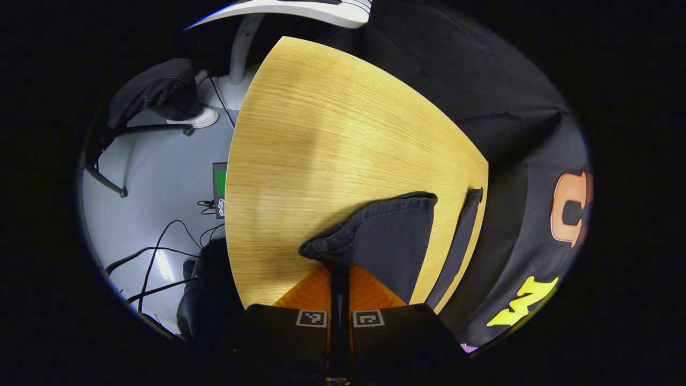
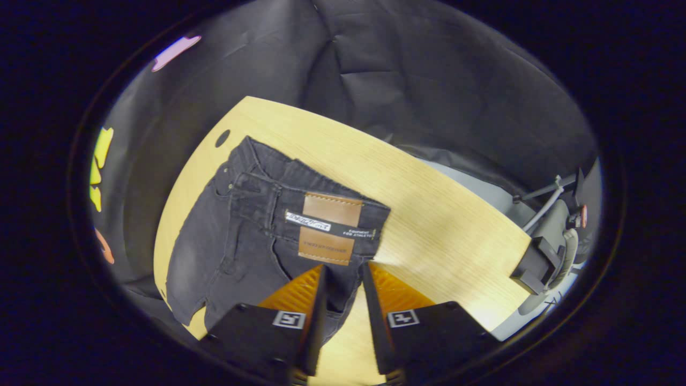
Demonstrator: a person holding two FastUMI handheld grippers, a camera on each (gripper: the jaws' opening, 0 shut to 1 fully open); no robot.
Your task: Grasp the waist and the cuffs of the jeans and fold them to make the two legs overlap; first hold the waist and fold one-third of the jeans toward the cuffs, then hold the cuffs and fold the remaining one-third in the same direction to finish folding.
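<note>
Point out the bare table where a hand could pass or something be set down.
Left gripper view: bare wood runs from the cuff end of the jeans to the table's far edge. Right gripper view: free wood lies between the waist and the black clamp. It is crowded around both claws, left claw and right claw.

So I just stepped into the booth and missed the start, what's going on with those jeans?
A person is folding dark jeans on a wooden table with two handheld grippers. The left gripper is shut on a cuff end, lifted off the table. The right gripper is open at the waist near the leather patch, not yet gripping.
</note>
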